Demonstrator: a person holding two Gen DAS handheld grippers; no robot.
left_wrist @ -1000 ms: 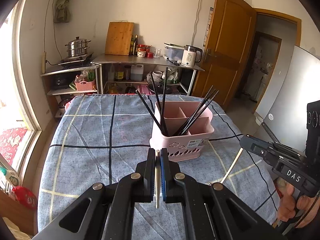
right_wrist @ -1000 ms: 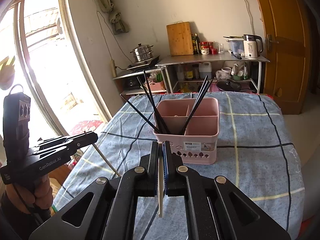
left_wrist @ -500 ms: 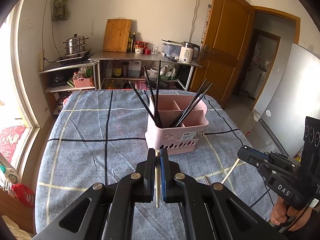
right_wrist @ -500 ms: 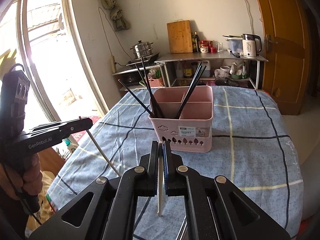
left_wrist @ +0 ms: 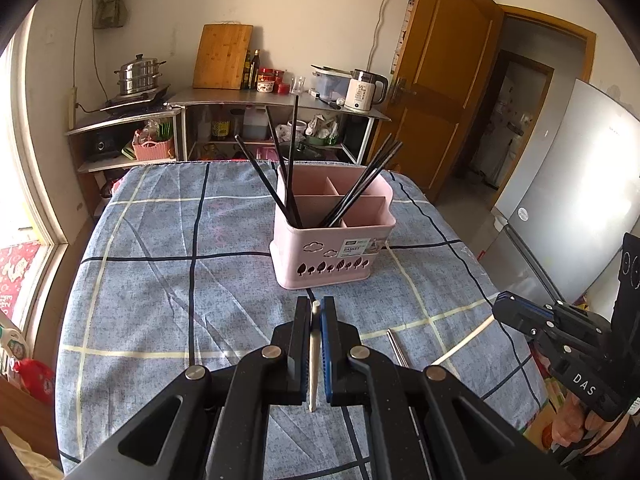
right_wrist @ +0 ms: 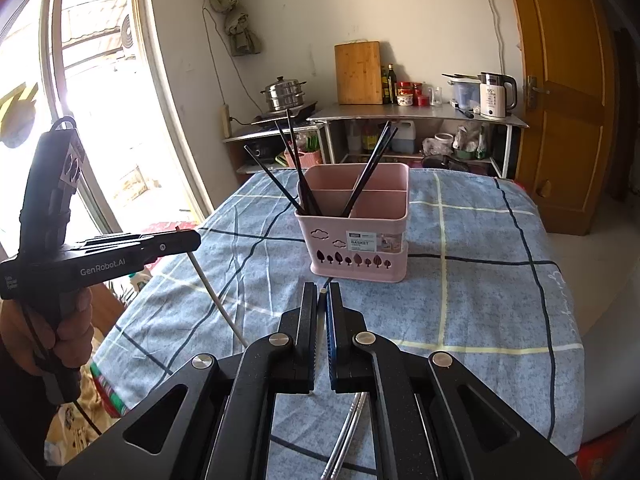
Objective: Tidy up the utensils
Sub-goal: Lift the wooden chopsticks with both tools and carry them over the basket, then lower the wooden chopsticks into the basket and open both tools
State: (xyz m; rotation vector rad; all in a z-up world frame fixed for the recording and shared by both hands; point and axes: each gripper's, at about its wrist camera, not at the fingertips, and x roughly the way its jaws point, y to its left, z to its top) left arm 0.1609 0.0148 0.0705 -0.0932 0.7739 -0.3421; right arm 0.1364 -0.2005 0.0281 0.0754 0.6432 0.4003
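Holding one white chopstick (left_wrist: 314, 364) each, both hand-held grippers sit near the front edge of the counter (left_wrist: 160, 280), w/ the pink basket (left_wrist: 332, 252) just beyond. Left hand-held gripper (left_wrist: 315, 312) is clamped shut on its stick, which runs lengthwise between the jaws, prob. so it can be tipped into a slot end-first. Right hand-held gripper (right_wrist: 322, 296) is likewise closed on a second white stick (right_wrist: 321, 300); seen from the left cam that stick slants down toward the cloth. Black chopsticks (left_wrist: 288, 168) already lean in the basket's near-left and middle compartments, so the white pair likely belongs in a free slot. A metal utensil (right_wrist: 344, 436) lies on the cloth near the front, not yet sorted.
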